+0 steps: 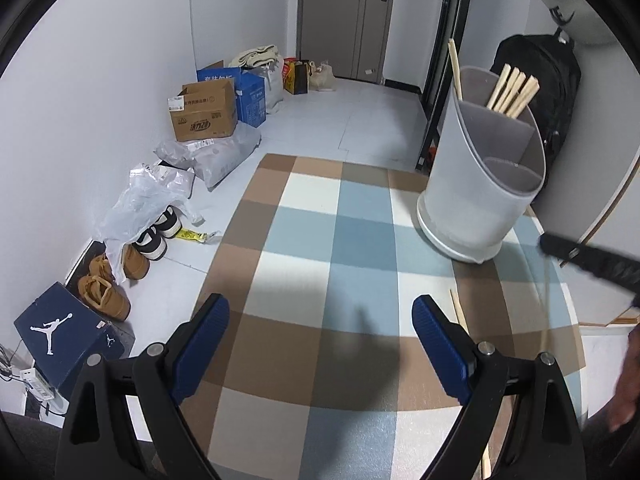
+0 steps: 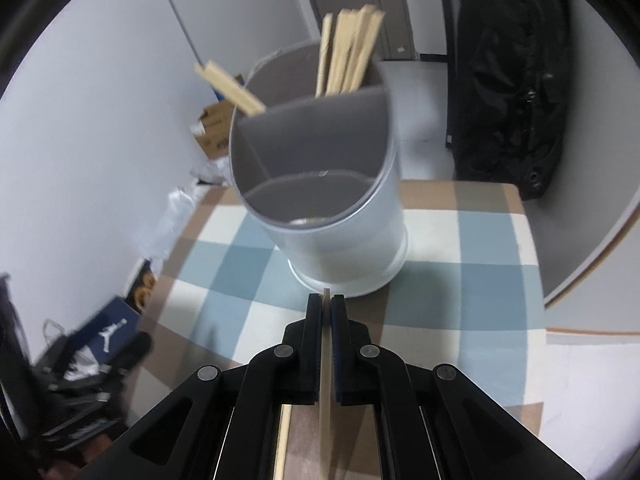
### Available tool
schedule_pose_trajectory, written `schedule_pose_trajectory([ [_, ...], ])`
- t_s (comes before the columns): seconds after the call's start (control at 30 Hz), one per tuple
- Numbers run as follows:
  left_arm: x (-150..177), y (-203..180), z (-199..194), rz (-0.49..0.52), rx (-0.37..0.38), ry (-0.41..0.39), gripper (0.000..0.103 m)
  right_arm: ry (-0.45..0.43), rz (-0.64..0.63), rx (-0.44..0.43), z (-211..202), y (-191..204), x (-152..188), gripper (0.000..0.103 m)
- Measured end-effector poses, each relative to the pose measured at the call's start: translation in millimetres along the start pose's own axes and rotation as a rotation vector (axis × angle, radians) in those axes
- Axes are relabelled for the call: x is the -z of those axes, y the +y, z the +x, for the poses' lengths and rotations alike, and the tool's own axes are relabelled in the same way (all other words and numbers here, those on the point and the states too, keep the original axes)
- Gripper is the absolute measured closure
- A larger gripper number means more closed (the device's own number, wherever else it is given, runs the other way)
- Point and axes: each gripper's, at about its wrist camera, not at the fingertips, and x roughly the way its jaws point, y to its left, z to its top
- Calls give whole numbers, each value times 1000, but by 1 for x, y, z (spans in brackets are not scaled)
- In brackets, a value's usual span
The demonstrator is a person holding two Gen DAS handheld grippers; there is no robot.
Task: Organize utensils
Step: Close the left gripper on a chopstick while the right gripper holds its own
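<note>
Clamping one chopstick (image 2: 326, 360), right jaws face the holder (image 2: 344, 236); left jaws apart near a Jordan-logo box (image 1: 68, 334).

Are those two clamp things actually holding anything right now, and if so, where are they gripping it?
The right gripper is shut on a wooden chopstick, pinched close to its far tip. The left gripper is open, holding nothing.

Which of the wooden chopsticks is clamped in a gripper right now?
The single chopstick pinched edge-on in the right gripper, in front of the grey holder. The others stand loose in the holder's back compartments.
</note>
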Motion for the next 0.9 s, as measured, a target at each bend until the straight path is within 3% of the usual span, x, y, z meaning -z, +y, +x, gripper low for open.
schedule_pose_trajectory([
  [0.37, 3, -28, 17, 62, 4, 115, 13, -110, 91, -98, -48, -31, -6, 100],
  [0.5, -4, -49, 20, 87, 80, 155, 13, -147, 130, -133, -64, -45, -7, 100],
  [0.73, -9, -87, 54, 106, 93, 319, 13, -204, 150, -166, -82, -63, -6, 100],
  [0.9, -10, -97, 71, 91, 76, 384, 17, -234, 167, -190, -95, -77, -2, 100],
])
